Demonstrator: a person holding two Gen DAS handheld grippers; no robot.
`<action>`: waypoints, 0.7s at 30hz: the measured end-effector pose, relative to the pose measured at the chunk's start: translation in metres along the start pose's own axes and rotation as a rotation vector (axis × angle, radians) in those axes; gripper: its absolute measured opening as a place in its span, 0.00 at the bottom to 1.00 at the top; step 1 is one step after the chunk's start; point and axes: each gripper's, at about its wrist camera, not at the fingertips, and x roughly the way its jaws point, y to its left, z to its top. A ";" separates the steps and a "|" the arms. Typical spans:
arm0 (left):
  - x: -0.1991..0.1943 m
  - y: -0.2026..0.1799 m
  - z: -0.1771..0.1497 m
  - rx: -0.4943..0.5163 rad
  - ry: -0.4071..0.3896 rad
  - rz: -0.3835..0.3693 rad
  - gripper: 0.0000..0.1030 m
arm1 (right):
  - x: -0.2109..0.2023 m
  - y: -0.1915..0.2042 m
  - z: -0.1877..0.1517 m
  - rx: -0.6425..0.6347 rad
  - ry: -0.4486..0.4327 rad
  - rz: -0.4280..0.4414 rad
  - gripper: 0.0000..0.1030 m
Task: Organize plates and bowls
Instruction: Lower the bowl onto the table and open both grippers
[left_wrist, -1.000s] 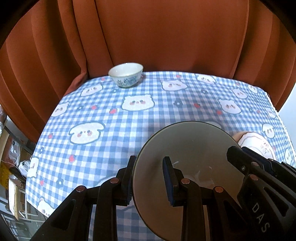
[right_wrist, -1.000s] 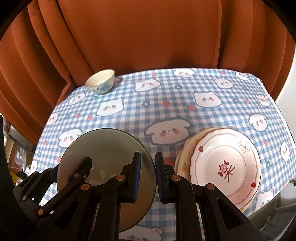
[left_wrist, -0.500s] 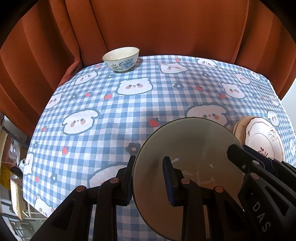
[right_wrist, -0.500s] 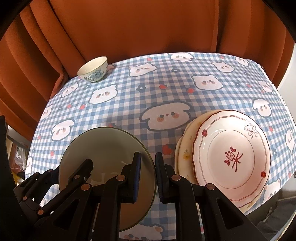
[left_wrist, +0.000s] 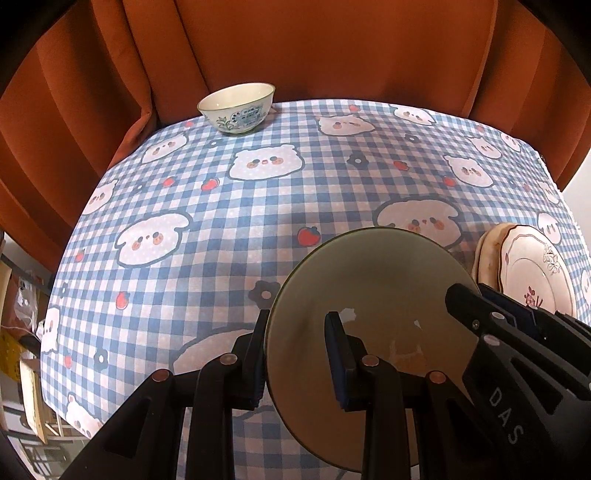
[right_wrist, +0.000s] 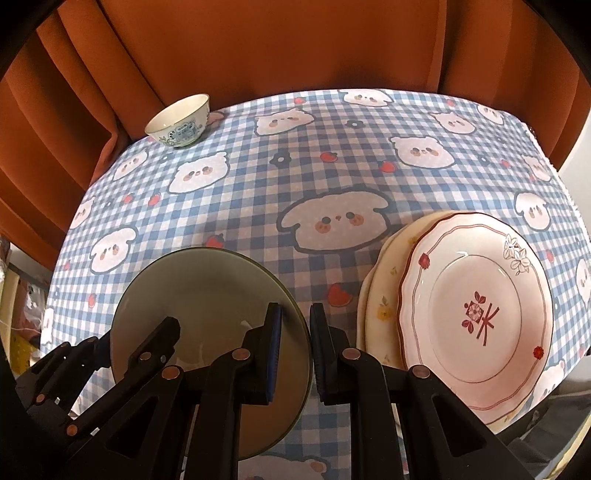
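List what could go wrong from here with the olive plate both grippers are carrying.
1. The olive plate is pinched only at opposite rim edges by the left gripper and right gripper; uneven motion could twist it loose.
2. The stacked plates sit close on its right; a sideways drift might knock them.
3. The stack lies near the table's front edge, so a bump could push it off.

We note warm, dim indoor light; both fisheye views bow strongly, corners black from 10 to 2 o'clock. Small glints mark the olive plate (left_wrist: 373, 295); focus stays sharp, blur slight.
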 end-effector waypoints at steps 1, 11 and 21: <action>0.000 0.000 0.000 0.002 -0.005 0.003 0.26 | 0.000 0.000 0.000 -0.002 -0.003 -0.004 0.19; -0.003 0.001 -0.008 0.018 0.020 -0.050 0.39 | -0.006 0.000 -0.010 0.014 -0.020 0.084 0.55; -0.030 0.013 0.001 0.015 -0.072 -0.053 0.74 | -0.032 0.014 -0.007 -0.014 -0.090 0.058 0.55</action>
